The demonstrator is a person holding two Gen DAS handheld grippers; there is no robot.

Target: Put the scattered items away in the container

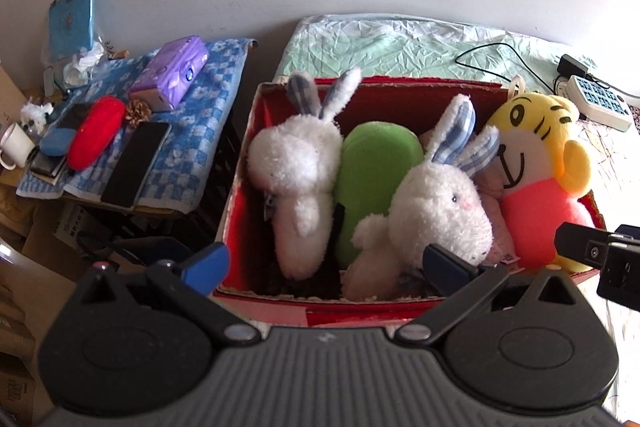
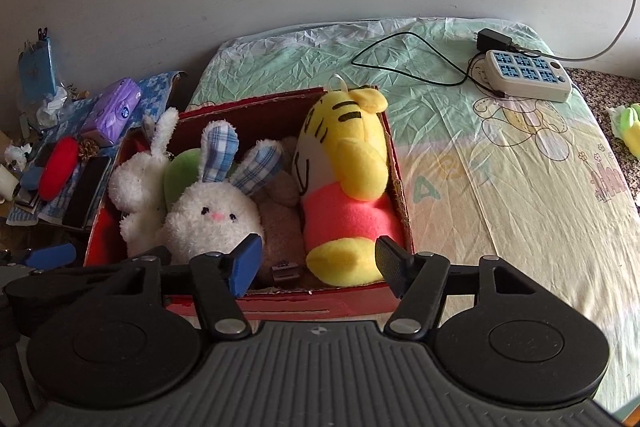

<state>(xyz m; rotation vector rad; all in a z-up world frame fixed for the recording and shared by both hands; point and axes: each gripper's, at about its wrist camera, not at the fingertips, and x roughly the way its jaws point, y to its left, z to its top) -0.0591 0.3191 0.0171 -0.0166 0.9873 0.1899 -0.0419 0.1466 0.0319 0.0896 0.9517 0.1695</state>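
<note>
A red cardboard box (image 1: 240,183) (image 2: 104,227) sits on the bed. It holds two white rabbit toys (image 1: 296,163) (image 1: 440,211), a green plush (image 1: 376,163), a pinkish plush (image 2: 280,227) and a yellow tiger toy (image 1: 536,163) (image 2: 344,163). My left gripper (image 1: 326,265) is open and empty over the box's near edge. My right gripper (image 2: 318,263) is open and empty just in front of the tiger toy's feet. The right gripper also shows at the right edge of the left wrist view (image 1: 592,251).
A side table with a blue checked cloth (image 1: 200,95) carries a purple tissue pack (image 1: 172,75), a red pouch (image 1: 96,131), a phone (image 1: 136,163) and a mug (image 1: 16,143). A power strip (image 2: 528,75) with cables lies on the bed sheet (image 2: 500,187). A yellow-green item (image 2: 630,123) lies far right.
</note>
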